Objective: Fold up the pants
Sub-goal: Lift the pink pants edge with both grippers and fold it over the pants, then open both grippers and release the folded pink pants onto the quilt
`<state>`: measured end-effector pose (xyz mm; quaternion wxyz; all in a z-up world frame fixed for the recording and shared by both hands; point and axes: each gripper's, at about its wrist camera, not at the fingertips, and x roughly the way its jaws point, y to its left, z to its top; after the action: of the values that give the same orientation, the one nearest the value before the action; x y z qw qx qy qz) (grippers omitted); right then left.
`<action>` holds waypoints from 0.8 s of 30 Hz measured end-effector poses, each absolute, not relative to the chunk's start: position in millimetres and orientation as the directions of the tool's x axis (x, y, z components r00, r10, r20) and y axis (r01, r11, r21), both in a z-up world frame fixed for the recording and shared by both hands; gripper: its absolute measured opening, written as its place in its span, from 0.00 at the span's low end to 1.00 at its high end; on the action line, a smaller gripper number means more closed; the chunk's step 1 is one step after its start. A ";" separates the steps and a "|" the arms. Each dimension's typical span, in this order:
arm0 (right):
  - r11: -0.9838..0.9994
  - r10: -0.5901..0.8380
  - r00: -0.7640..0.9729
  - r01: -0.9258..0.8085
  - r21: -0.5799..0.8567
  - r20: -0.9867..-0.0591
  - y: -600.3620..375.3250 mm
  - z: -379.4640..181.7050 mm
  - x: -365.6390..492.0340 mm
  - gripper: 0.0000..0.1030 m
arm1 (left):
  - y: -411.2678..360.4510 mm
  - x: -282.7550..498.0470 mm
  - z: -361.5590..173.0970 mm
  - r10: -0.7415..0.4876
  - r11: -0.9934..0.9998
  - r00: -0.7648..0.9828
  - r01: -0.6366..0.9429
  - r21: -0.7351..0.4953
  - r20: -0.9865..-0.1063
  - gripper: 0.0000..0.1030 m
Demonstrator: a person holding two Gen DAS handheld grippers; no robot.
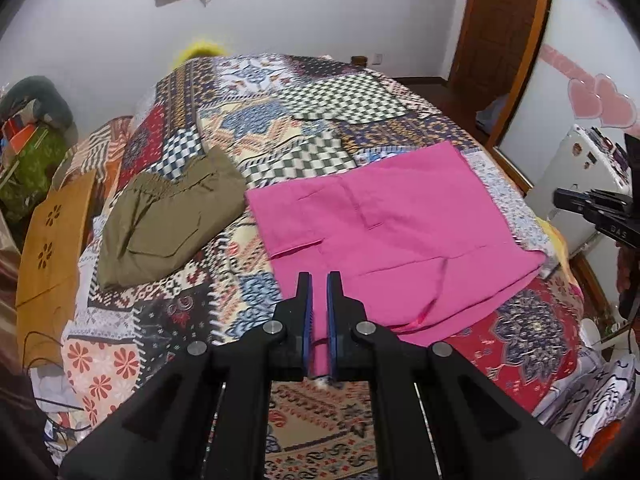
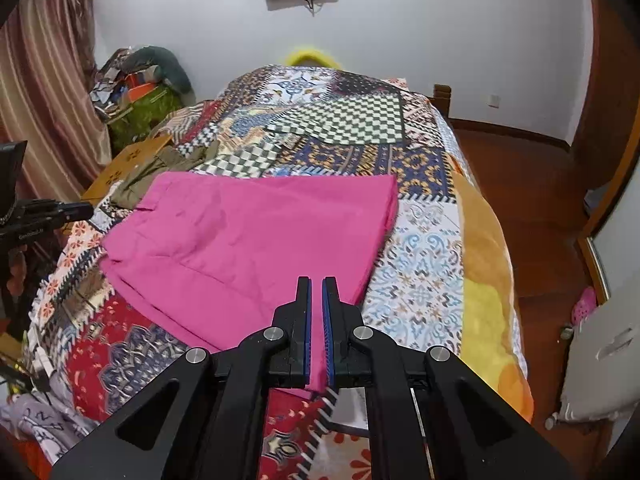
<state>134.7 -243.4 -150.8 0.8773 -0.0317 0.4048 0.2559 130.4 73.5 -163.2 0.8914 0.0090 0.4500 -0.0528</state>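
Note:
Pink pants [image 1: 384, 232] lie spread flat across the patchwork bedspread [image 1: 256, 128]; they also show in the right wrist view [image 2: 256, 236]. My left gripper [image 1: 319, 280] hovers above the pants' near left edge, its jaws nearly closed with a narrow gap and nothing between them. My right gripper [image 2: 317, 284] hovers above the pants' near right corner, its jaws likewise nearly closed and empty. Each gripper shows at the side of the other's view, the right one [image 1: 592, 204] and the left one [image 2: 48, 212].
Folded olive pants [image 1: 168, 216] lie on the bed left of the pink ones. A cardboard box [image 1: 52, 240] stands at the bed's left side. A white fridge [image 1: 580, 184] and wooden door [image 1: 504, 40] are on the right. Clutter [image 2: 136, 92] is piled by the curtain.

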 end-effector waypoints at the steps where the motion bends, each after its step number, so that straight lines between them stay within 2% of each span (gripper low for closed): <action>1: 0.864 0.430 0.542 -0.480 0.153 -0.722 -240.5 -149.1 134.4 0.05 | 69.4 131.4 -161.6 -0.097 0.993 0.588 0.114 -0.036 -0.803 0.06; 3: 0.856 0.443 0.542 -0.492 0.158 -0.714 -233.9 -146.4 132.7 0.08 | 57.9 130.5 -160.2 -0.120 0.988 0.582 0.146 -0.042 -0.804 0.08; 6: 0.836 0.471 0.529 -0.522 0.167 -0.706 -221.5 -144.3 129.2 0.23 | 39.0 127.8 -162.7 -0.138 0.980 0.568 0.198 -0.028 -0.812 0.12; 8: 0.821 0.481 0.519 -0.550 0.154 -0.707 -210.9 -145.0 125.0 0.26 | 26.7 125.6 -168.4 -0.138 0.974 0.555 0.226 -0.011 -0.820 0.25; 11: 0.793 0.492 0.490 -0.593 0.138 -0.720 -194.6 -148.5 118.7 0.26 | 15.2 121.6 -178.8 -0.128 0.969 0.547 0.248 0.014 -0.827 0.38; 16: 0.763 0.513 0.447 -0.628 0.150 -0.733 -178.1 -156.7 112.6 0.34 | 1.7 118.1 -196.7 -0.117 0.958 0.521 0.282 0.041 -0.845 0.42; 24: 0.723 0.524 0.382 -0.672 0.161 -0.761 -154.0 -173.1 109.7 0.34 | -8.7 126.9 -211.4 -0.082 0.951 0.511 0.297 0.087 -0.856 0.44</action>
<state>109.7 -154.0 -173.1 0.8266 -0.0876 0.4223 0.3616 126.9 -8.7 -211.4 0.8618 0.1118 0.4823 -0.1099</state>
